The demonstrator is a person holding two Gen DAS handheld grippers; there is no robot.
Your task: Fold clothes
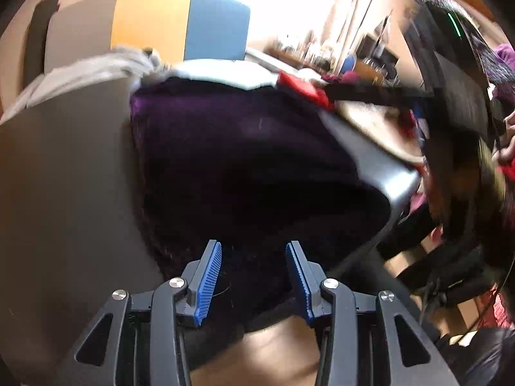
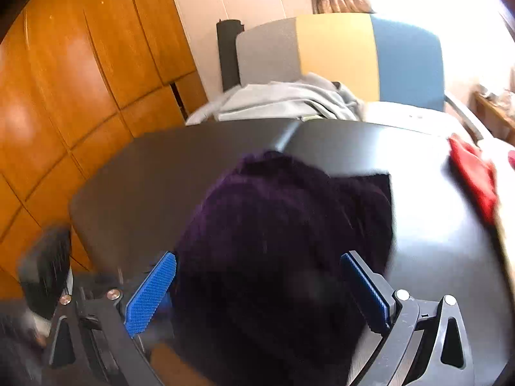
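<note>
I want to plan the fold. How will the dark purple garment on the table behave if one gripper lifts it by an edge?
The purple garment lies in a soft heap with rounded folds, so it would probably droop. Its fuzzy knit surface should grip the ribbed pads rather than slip.

Left claw (image 1: pixel 253 276) half-spread, right claw (image 2: pixel 257 292) at full spread, both angled downward, empty.

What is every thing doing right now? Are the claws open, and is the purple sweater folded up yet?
Left gripper: open, nothing pinched.
Right gripper: wide open, holding nothing.
Purple sweater: lying bunched on the table, not neatly folded.
Table: dark, sweater on it.
Grey garment: crumpled behind the table.
Red cloth: at the table's right edge.
Chair: upright behind the table.
</note>
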